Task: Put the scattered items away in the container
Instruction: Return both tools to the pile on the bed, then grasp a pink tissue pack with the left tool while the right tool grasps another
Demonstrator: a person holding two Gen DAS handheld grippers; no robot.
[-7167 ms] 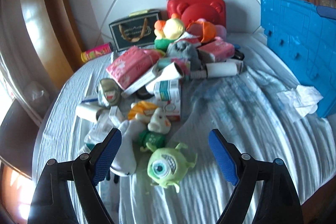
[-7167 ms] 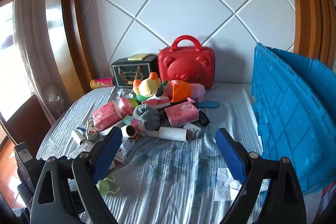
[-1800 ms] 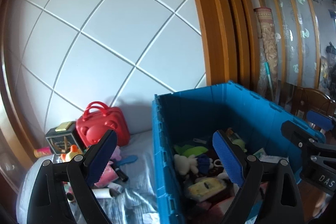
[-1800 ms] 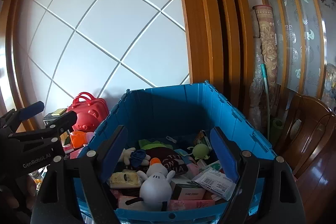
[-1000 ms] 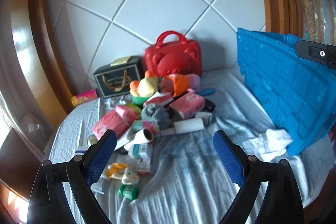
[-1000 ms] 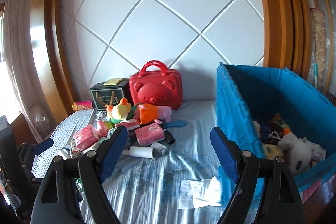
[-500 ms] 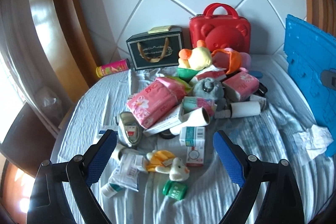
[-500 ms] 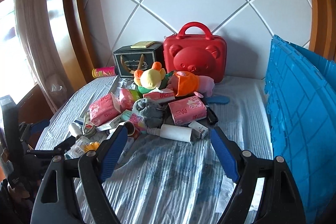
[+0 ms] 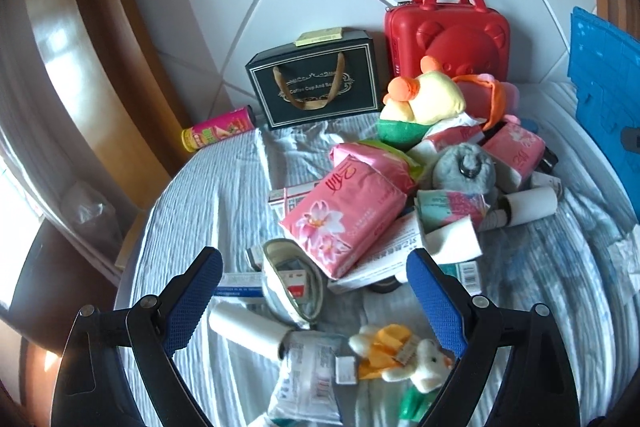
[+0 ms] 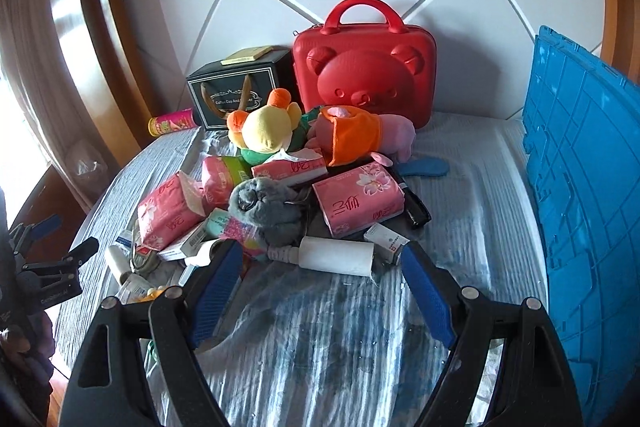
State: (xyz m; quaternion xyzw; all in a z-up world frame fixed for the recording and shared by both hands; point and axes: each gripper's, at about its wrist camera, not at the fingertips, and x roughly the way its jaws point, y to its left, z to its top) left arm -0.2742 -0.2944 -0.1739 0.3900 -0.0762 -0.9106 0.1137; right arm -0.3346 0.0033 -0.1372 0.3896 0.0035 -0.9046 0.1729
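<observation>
A pile of scattered items lies on a striped cloth. My left gripper (image 9: 314, 293) is open and empty, low over a grey pouch (image 9: 292, 287), a white roll (image 9: 244, 333) and a small orange-and-white plush (image 9: 400, 353). A pink tissue pack (image 9: 344, 223) lies just beyond. My right gripper (image 10: 322, 285) is open and empty, just short of a white lint roller (image 10: 334, 255), with a grey plush (image 10: 266, 205) and a pink tissue pack (image 10: 360, 205) behind it. The blue crate (image 10: 584, 211) stands at the right; its wall also shows in the left wrist view (image 9: 604, 83).
A red bear case (image 10: 364, 67) and a black gift bag (image 10: 236, 93) stand against the white tiled wall at the back. A yellow plush (image 10: 266, 129) and an orange-clad plush (image 10: 352, 137) top the pile. A pink can (image 9: 218, 133) lies far left. Wooden frame at left.
Both grippers have swung from over the crate back to the pile and dropped closer to it. The left now hovers low over the near items. Both stay open and empty.
</observation>
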